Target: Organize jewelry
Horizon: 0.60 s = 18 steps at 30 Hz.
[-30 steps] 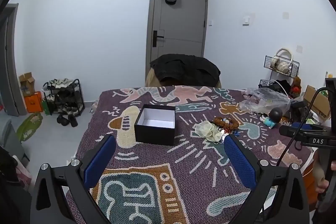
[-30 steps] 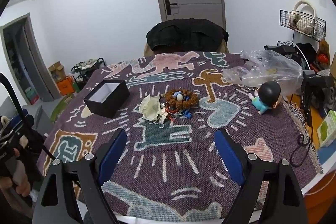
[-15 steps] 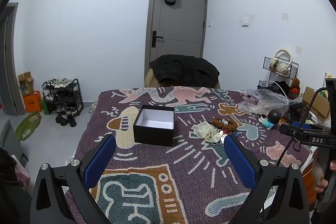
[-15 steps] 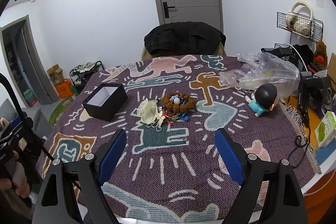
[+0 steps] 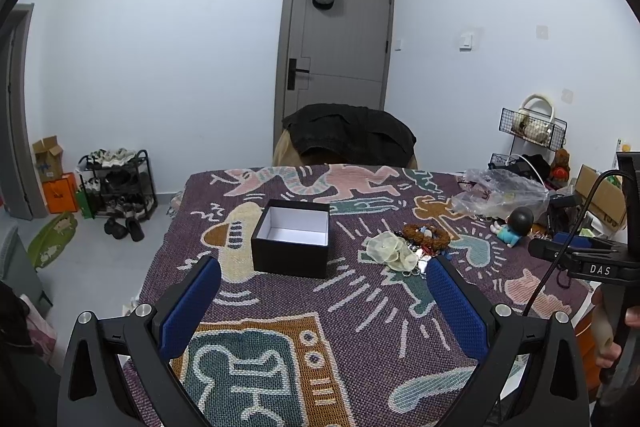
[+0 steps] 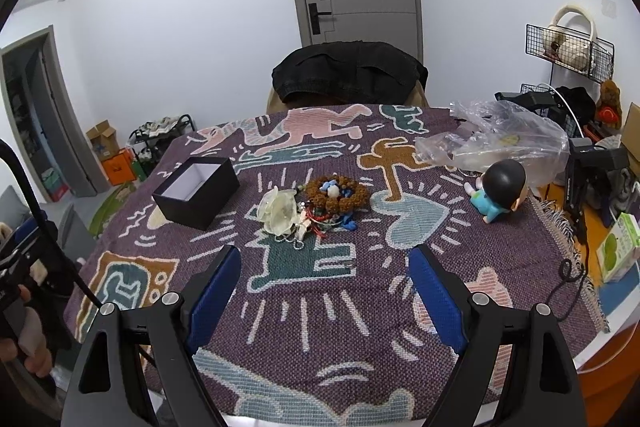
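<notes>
An open black box (image 5: 291,242) with a white inside stands on the patterned cloth, also in the right wrist view (image 6: 197,191). Right of it lies a jewelry pile: a cream fabric flower (image 6: 279,210), a brown bead bracelet (image 6: 338,191), and small chains and beads (image 6: 320,223). The pile shows in the left wrist view (image 5: 408,247) too. My left gripper (image 5: 323,301) is open and empty, held above the cloth in front of the box. My right gripper (image 6: 324,291) is open and empty, in front of the pile.
A doll with a black head (image 6: 500,189) and a crumpled clear plastic bag (image 6: 500,143) lie at the right of the table. A chair with a dark jacket (image 6: 348,71) stands behind it. A green carton (image 6: 616,247) sits by the right edge.
Both grippers have drawn back and risen slightly, so the box and the jewelry pile look a little farther away. Nothing on the table has moved.
</notes>
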{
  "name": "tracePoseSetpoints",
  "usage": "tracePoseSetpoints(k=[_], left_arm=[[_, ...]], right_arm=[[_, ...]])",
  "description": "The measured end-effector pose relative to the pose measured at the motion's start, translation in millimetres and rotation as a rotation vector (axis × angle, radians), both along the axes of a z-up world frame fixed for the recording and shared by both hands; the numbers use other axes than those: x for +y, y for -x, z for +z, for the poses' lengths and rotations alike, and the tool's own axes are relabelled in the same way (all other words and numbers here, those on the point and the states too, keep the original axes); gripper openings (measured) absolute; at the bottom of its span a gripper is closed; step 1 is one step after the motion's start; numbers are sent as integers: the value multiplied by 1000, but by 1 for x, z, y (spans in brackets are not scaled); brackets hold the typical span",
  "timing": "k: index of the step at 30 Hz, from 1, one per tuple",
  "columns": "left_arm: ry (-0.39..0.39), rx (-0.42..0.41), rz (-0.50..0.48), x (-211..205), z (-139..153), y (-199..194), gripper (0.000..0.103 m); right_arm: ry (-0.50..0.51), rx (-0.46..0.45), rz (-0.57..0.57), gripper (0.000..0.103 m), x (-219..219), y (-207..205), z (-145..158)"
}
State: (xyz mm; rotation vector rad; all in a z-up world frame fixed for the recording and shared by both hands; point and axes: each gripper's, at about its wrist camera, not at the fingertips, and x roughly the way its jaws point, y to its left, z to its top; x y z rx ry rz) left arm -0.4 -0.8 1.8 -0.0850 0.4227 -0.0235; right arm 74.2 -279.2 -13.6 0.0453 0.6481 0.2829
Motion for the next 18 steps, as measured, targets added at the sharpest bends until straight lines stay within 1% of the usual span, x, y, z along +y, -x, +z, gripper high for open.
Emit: tracePoseSetpoints(k=[18], left_arm=[[3,7,-9,-5,1,-1,103]], right_arm=[[4,1,-5,86,-1,-1,0]])
